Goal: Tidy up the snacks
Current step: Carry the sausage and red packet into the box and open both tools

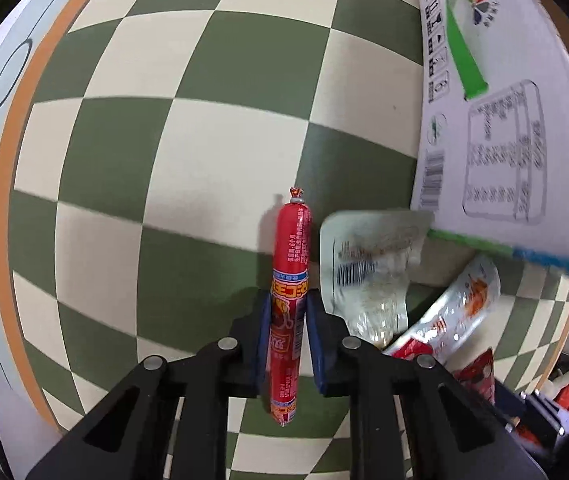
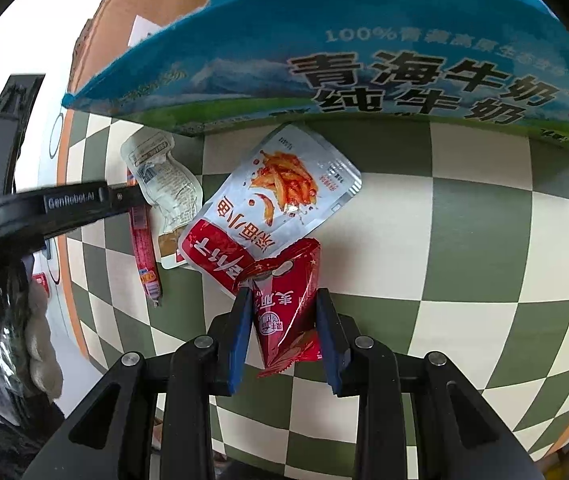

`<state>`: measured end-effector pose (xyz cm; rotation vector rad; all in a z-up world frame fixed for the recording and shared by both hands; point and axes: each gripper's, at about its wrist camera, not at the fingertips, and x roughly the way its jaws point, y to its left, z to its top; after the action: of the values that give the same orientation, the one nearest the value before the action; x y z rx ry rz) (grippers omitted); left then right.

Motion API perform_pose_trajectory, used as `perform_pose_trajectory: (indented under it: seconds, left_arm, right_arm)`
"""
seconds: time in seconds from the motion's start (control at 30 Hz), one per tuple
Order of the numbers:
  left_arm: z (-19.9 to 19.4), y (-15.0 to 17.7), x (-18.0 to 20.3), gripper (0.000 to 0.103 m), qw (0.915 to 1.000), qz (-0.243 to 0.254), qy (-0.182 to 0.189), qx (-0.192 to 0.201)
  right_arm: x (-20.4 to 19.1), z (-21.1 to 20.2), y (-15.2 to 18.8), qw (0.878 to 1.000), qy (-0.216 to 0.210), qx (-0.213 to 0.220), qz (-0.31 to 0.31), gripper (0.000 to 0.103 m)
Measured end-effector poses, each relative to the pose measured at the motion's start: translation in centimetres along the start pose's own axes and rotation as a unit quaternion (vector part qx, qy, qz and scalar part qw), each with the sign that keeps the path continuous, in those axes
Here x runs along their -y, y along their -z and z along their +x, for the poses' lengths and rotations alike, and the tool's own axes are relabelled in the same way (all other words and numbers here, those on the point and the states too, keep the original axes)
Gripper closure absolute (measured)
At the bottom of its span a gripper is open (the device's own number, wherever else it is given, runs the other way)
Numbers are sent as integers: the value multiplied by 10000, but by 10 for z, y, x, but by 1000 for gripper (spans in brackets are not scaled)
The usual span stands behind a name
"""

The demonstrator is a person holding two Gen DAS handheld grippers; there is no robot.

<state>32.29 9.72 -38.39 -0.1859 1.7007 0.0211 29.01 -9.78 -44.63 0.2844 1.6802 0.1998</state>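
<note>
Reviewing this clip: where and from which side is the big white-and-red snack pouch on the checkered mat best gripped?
Likely the white-and-red pouch is best gripped at its upper right corner, coming from above. It lies flat, and that corner sits on bare checkered mat, while its red end is overlapped by the small red packet in the right claw.

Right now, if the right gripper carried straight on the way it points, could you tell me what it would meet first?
Probably the checkered tablecloth. The right gripper, shut on a red snack packet, points steeply down, and the white snack pouch lies just ahead; depth is unclear.
</note>
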Motion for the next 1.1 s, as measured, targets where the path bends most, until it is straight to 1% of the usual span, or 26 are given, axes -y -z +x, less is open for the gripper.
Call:
perform_pose_trajectory:
  seconds: [0.1,0.17,0.23,0.33,0.4,0.47,0.5,0.57,0.63,0.73,0.87,1.0,1.1]
  left_arm:
    - [-8,14,0,88,9999,-31,80,101]
    - [-20,19,-9,88,9997,-46,176,176]
    - [-33,28,-11,88,9992,-87,278,281]
    - [-56,38,-14,88,9979,-107,394,510]
    - [-70,50,-13,88,9964,-128,486,681]
    - [-84,65,-23,88,9947,-132,559,856]
    - [-93,74,-23,88,9938,-108,599,935]
    - [-103,83,-13,88,9918,-92,623,1108]
    - [-121,91,-11,88,9898,-39,640,1273]
    - [-139,90,4,89,9865,23,638,1509]
    - [-180,89,12,89,9810,116,723,1797]
    - [-230,85,32,89,9729,379,786,2141]
    - [-255,75,50,89,9684,580,754,2304]
  right_arm:
    - [5,-8,-1,10000,2,52,-32,69]
    - [6,-14,-1,9999,10,96,-61,69]
    - [9,-21,0,9998,15,147,-123,69]
    - [11,-31,4,9996,-36,190,-188,70]
    - [10,-40,5,9991,-11,274,-315,70]
    - [5,-50,10,9984,-18,364,-427,70]
    - [2,-57,12,9978,-14,430,-505,70]
    - [-2,-69,15,9967,-60,521,-623,70]
    - [-7,-80,18,9955,-86,604,-719,70]
    - [-12,-101,20,9934,-189,748,-844,70]
    - [-19,-131,20,9900,-349,954,-973,70]
    - [-30,-166,19,9854,-579,1203,-1055,70]
    - [-32,-195,13,9812,-725,1436,-1070,70]
